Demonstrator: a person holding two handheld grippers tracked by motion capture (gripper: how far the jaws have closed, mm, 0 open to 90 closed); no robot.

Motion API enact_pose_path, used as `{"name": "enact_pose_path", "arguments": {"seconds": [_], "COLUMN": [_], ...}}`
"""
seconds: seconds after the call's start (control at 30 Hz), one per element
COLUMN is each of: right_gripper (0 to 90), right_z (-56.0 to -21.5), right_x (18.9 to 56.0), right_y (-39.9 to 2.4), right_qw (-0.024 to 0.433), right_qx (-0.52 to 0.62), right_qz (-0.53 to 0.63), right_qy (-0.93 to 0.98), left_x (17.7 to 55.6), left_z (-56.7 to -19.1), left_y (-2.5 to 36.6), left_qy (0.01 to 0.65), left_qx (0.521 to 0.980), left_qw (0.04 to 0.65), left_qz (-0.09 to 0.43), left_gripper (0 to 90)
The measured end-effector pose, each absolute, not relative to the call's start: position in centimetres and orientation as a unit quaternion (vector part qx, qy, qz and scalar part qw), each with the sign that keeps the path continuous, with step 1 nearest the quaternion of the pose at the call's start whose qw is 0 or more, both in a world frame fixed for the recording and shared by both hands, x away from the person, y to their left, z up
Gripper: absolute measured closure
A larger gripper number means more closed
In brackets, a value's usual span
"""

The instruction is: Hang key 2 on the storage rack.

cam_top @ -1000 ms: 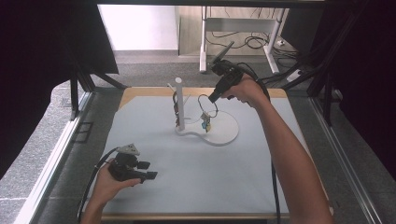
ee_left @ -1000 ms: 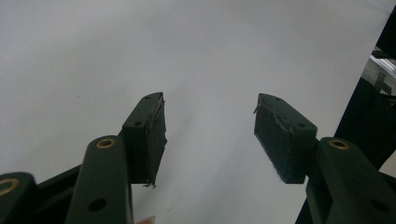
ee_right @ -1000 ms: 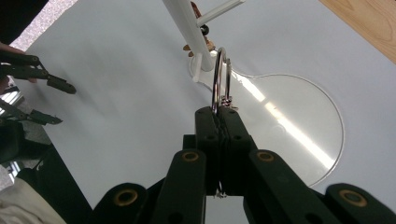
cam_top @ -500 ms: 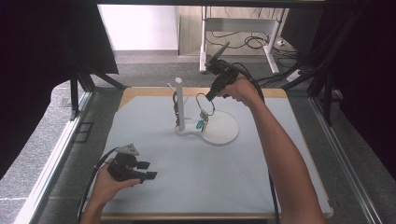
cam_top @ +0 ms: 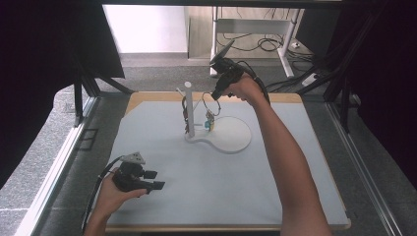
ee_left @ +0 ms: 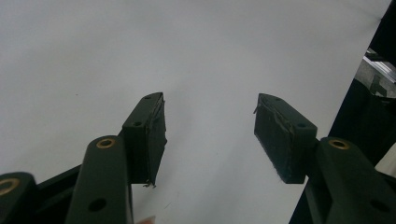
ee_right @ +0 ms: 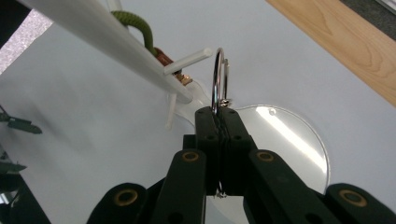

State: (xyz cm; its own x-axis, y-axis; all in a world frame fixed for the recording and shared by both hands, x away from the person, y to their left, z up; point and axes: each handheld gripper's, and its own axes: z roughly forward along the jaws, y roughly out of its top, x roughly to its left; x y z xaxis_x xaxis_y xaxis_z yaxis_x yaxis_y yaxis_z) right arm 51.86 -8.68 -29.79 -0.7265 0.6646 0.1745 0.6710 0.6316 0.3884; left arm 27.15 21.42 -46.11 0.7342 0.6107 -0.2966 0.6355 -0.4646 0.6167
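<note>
Metal wire, bent into a thin key ring (ee_right: 219, 79) with small charms (cam_top: 209, 121) dangling below, is pinched edge-on in the closed right hand-held gripper (ee_right: 218, 114), just beside a peg (ee_right: 187, 62) of the white plastic stand (cam_top: 189, 105). Hanging seems the step in hand; next, the ring must slip over that smooth peg. Open and empty, the left hand-held gripper (ee_left: 210, 130) rests low over the pale matte desk (cam_top: 275, 191).
</note>
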Motion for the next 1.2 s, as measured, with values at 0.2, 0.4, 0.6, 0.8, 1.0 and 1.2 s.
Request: {"name": "enact_pose_path", "arguments": {"seconds": [0.2,0.4,0.6,0.8,1.0,1.2], "right_gripper": [88.0,88.0,87.9,87.9,87.7,87.0], "right_z": [-29.6,-29.8,-30.9,-32.3,-33.4,-34.4], "right_x": [52.1,51.8,51.2,50.7,50.3,50.0], "right_y": [-8.0,-7.3,-6.6,-5.9,-5.7,-5.9], "right_qw": [0.001,0.006,0.015,0.032,0.043,0.047], "right_qx": [-0.369,-0.359,-0.352,-0.350,-0.347,-0.348], "right_qz": [-0.222,-0.222,-0.223,-0.228,-0.234,-0.236], "right_qy": [-0.903,-0.906,-0.909,-0.908,-0.907,-0.906], "left_x": [27.2,27.1,27.1,27.1,27.1,27.1], "left_z": [-46.1,-46.2,-46.1,-46.2,-46.3,-46.3], "left_y": [21.4,21.4,21.5,21.6,21.6,21.5], "left_qy": [0.364,0.364,0.365,0.367,0.367,0.368], "left_qx": [0.856,0.855,0.855,0.853,0.855,0.854], "left_qw": [0.368,0.368,0.368,0.370,0.367,0.367], "left_qz": [-0.017,-0.019,-0.017,-0.016,-0.016,-0.017], "left_gripper": [43.7,43.8,43.8,43.8,43.8,43.8]}}
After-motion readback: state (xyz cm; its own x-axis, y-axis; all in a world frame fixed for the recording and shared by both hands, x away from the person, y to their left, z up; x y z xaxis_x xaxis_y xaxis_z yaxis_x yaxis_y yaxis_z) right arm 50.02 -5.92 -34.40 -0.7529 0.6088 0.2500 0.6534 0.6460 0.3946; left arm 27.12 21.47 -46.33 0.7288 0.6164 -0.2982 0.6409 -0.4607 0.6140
